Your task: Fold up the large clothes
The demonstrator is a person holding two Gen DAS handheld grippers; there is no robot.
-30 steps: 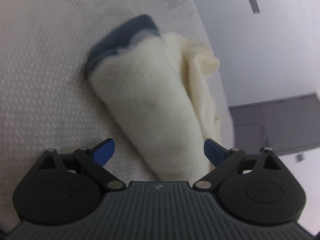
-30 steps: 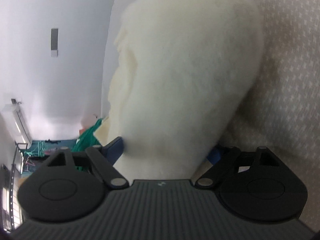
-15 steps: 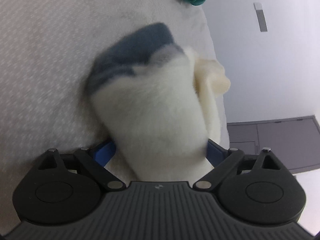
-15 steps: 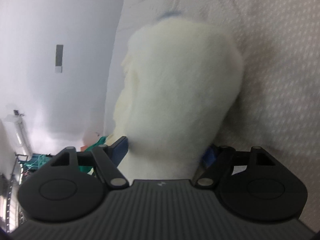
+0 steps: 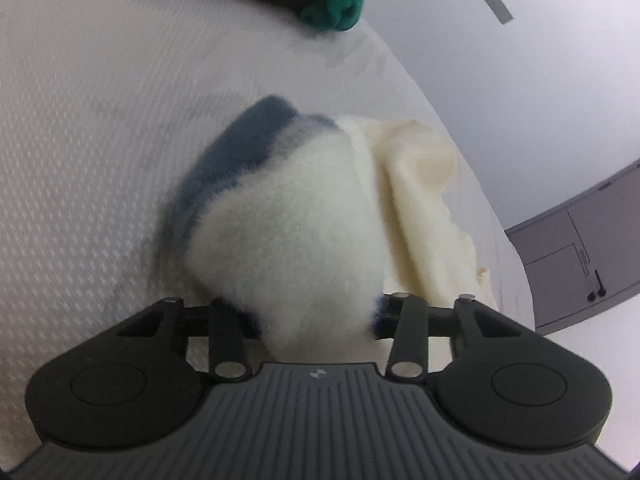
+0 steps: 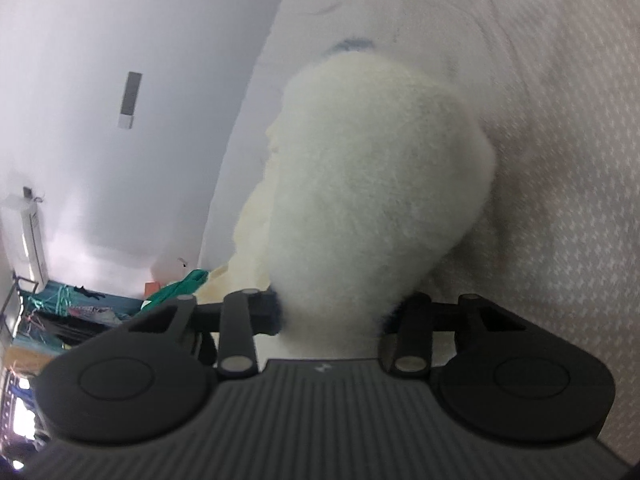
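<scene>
A folded, fluffy cream-white fleece garment (image 5: 288,232) with a dark blue band (image 5: 240,152) at its far end lies on the white dotted bed cover (image 5: 80,160). My left gripper (image 5: 314,316) grips its near end, jaws closing, blue pads sunk into the pile on both sides. In the right wrist view the same garment (image 6: 380,184) bulges up from the bed cover (image 6: 560,160). My right gripper (image 6: 332,312) is closing on its other end, and the fleece fills the gap between the fingers. A looser cream layer (image 5: 420,200) hangs beside the roll.
A dark green garment (image 5: 340,4) lies at the far edge of the bed. The bed's edge runs just past the fleece, with a grey cabinet (image 5: 580,248) beyond. Green cloth (image 6: 176,288) and a wall air conditioner (image 6: 32,236) show off the bed.
Both grippers went from wide open around the fleece to closed in on it. The left view has moved closer to the garment and rolled a little.
</scene>
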